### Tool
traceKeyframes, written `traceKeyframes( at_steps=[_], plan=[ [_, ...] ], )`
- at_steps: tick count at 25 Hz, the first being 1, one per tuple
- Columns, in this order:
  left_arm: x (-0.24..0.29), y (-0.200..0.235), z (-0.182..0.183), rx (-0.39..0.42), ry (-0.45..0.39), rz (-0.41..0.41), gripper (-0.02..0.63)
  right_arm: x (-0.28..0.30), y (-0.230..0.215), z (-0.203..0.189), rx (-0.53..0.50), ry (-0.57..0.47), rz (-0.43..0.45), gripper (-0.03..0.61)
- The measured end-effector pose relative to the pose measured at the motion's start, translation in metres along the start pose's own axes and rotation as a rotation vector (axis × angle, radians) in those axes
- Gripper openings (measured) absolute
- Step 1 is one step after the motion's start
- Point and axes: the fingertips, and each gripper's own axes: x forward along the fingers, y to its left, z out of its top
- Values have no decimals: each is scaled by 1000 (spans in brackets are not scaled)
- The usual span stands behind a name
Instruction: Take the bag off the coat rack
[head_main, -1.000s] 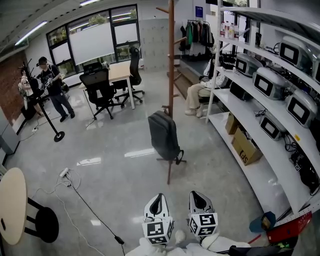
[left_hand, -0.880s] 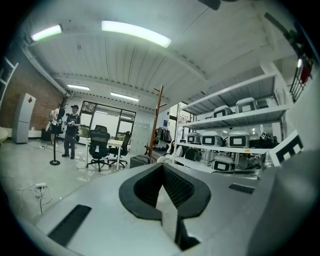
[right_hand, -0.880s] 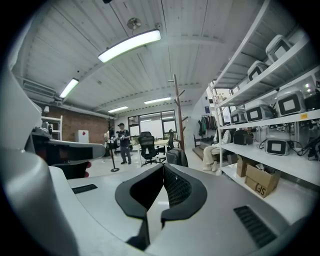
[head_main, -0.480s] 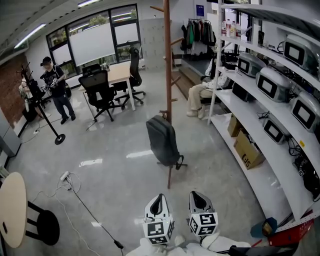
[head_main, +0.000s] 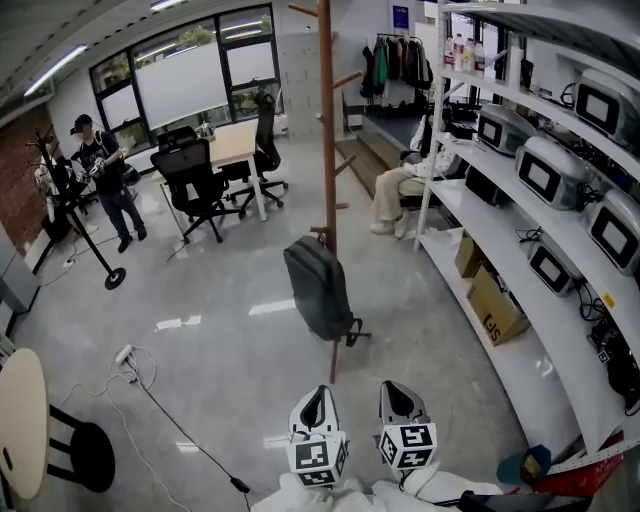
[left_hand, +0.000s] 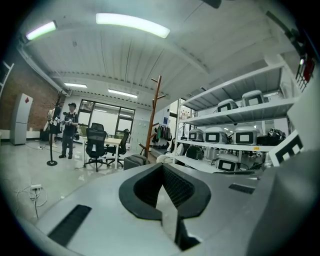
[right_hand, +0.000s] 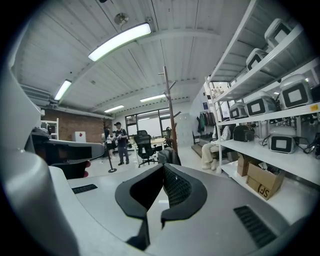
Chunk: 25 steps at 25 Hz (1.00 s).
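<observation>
Nearest, the grey two-jaw left gripper (head_main: 317, 395) and its twin, the right gripper (head_main: 395, 390), sit side by side, each with jaws pressed together on nothing. Ahead, well apart from both, the dark grey soft backpack (head_main: 318, 288) hangs from a low peg of the tall brown wooden coat rack (head_main: 327, 120). Its long axis is near upright, top tilted leftward, base toward the floor. Beyond stands a black office chair (head_main: 195, 180).

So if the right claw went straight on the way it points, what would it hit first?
Probably the dark bag hanging low on the coat rack. Only bare floor shows between it and the right claw, though depth is hard to judge.
</observation>
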Motion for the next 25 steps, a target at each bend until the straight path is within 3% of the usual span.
traceKeyframes(
  at_steps=[15,25],
  plan=[
    [35,0,2,39,17,-6,-15,32,-11,-8,42,39,17,12],
    [63,6,3,54,14,-22,-15,57,-28,-8,56,44,-26,12]
  ],
)
